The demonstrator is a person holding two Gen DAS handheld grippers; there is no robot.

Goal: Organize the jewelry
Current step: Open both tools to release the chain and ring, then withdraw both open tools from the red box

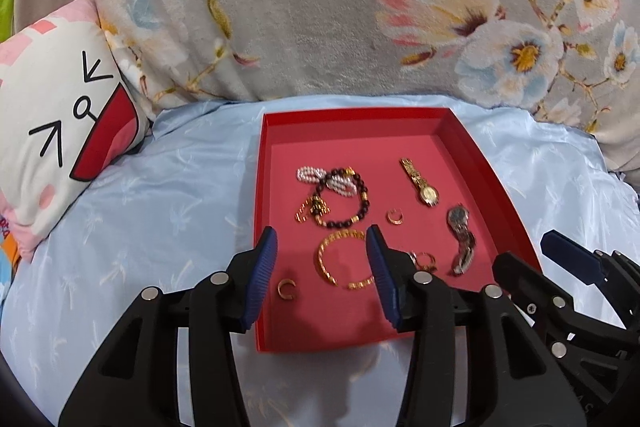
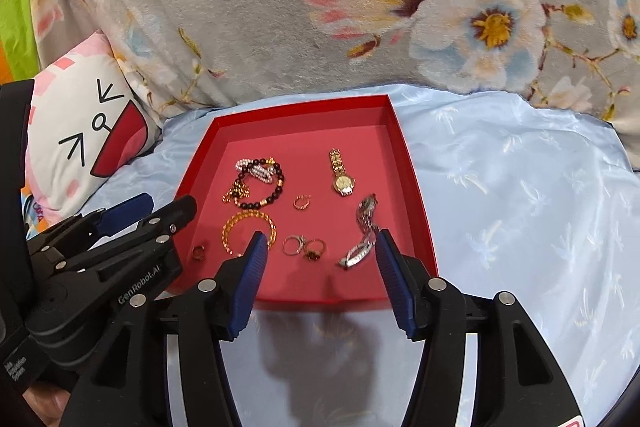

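Jewelry tray (image 1: 472, 147) rests on blue bedsheet (image 1: 160, 211); both grippers gape wide, empty.

A shallow red tray (image 1: 472, 147) holds all the jewelry. At its far left, a pearl strand (image 1: 320, 179) tangles with a dark bead bracelet (image 1: 362, 211) and a small gold chain (image 1: 308, 213). A gold watch (image 1: 420, 183) lies far right, a silver watch (image 1: 462, 239) nearer. A gold bangle (image 1: 332, 263) lies open-ended, with what look like 4 small rings scattered around it.
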